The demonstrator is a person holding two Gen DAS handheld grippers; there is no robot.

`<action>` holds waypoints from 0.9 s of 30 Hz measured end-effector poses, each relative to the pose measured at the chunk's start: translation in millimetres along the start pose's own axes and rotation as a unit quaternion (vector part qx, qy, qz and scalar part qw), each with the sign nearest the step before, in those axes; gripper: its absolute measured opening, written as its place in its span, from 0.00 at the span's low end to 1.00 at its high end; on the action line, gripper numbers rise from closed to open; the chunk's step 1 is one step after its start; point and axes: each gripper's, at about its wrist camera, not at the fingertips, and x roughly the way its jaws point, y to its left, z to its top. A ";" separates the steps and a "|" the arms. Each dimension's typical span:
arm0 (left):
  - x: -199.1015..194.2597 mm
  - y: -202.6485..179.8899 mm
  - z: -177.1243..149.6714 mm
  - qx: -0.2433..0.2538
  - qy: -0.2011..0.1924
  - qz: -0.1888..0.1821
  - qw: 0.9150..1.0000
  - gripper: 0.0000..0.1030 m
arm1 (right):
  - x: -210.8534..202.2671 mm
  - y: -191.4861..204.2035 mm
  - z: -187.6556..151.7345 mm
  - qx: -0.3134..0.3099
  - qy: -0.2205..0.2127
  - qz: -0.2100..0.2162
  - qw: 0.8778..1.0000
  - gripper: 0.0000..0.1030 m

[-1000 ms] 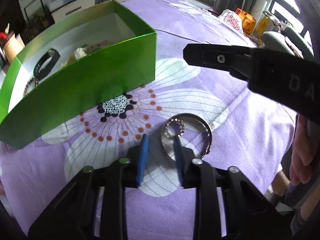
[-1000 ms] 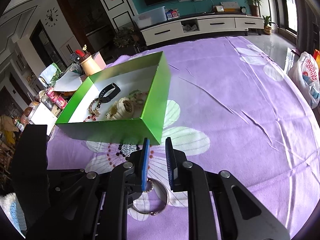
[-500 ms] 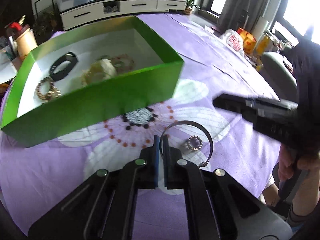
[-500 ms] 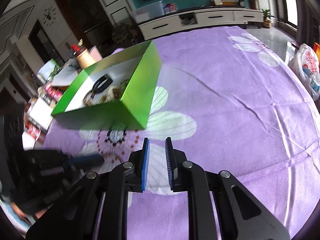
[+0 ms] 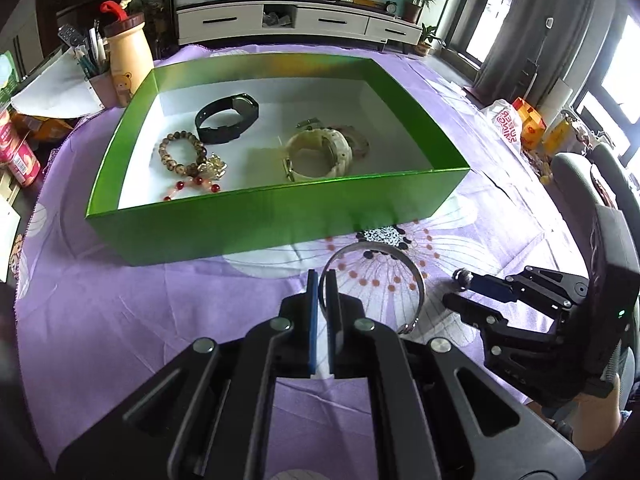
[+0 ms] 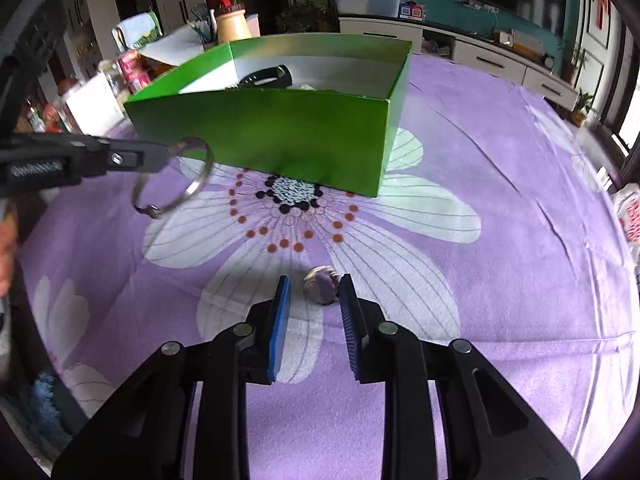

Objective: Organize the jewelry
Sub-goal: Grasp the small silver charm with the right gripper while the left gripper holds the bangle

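My left gripper (image 5: 320, 276) is shut on the rim of a thin silver bangle (image 5: 372, 245), which hangs off the purple cloth just in front of the green box (image 5: 280, 216). From the right wrist view the left gripper (image 6: 168, 152) and the dangling bangle (image 6: 200, 184) are at the left. My right gripper (image 6: 315, 285) is low over the cloth with its jaws apart. A small sparkly ring (image 6: 321, 292) lies on the cloth between the pads, nearer the right pad, and is not squeezed. The box holds a black band (image 5: 228, 118), a beaded bracelet (image 5: 182, 158) and a cream bangle (image 5: 320, 154).
The flower-print purple tablecloth (image 6: 480, 280) covers the table. Behind the box stand a cream bottle (image 5: 128, 64), a pen cup and papers; cans (image 5: 18, 148) sit at the far left. A chair (image 5: 592, 184) and bags are off the right edge.
My left gripper shut on the bangle and raised it off the cloth toward the box. My right gripper swung over and came down around the small ring.
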 end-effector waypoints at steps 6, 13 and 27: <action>-9.8 8.9 -1.1 -0.011 -0.012 -0.004 1.000 0.03 | -0.6 -6.8 1.8 0.023 -0.002 0.006 1.000 0.03; -20.6 22.4 -3.1 -0.023 -0.021 -0.003 1.000 0.04 | -1.2 -2.8 3.1 0.033 0.002 0.013 0.999 0.00; -27.8 30.0 -0.7 -0.033 -0.030 -0.009 0.999 0.04 | 2.8 -10.5 5.9 0.075 -0.005 -0.009 0.997 0.41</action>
